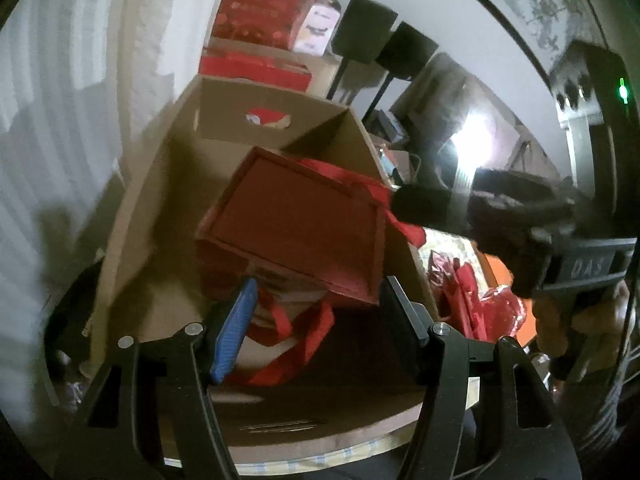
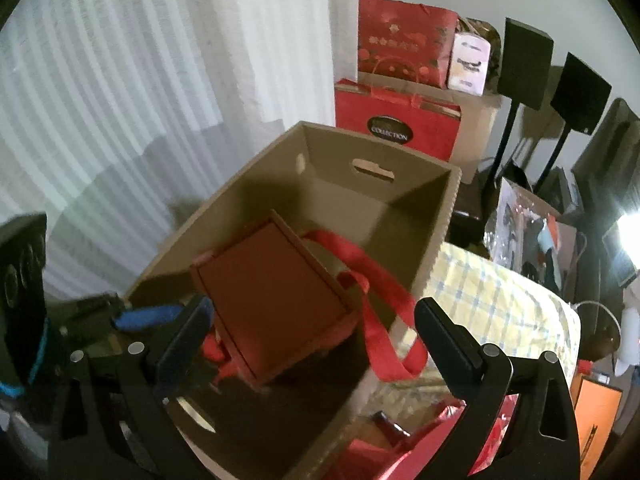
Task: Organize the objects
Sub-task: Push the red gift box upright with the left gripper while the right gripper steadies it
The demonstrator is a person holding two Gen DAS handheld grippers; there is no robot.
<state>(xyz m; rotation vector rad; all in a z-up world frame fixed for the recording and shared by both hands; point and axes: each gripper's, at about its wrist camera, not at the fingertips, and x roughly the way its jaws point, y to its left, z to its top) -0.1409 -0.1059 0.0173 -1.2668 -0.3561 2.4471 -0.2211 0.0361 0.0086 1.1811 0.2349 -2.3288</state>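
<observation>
Curtained corner — red box [image 1: 296, 224] tilted in carton [image 1: 168, 184], just ahead of left tool [image 1: 316, 320] (half-open, empty); right tool [image 2: 312, 332] open, empty.

Both tongs point steeply down. The left tongs [image 1: 316, 332] stand apart, nothing pressed between the pads. The right tongs [image 2: 316, 340] gape wide, gripping nothing.

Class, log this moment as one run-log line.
stage: placing | item: flat red gift box with red ribbon tilted inside open brown cardboard carton | left gripper: open | right gripper: open
</observation>
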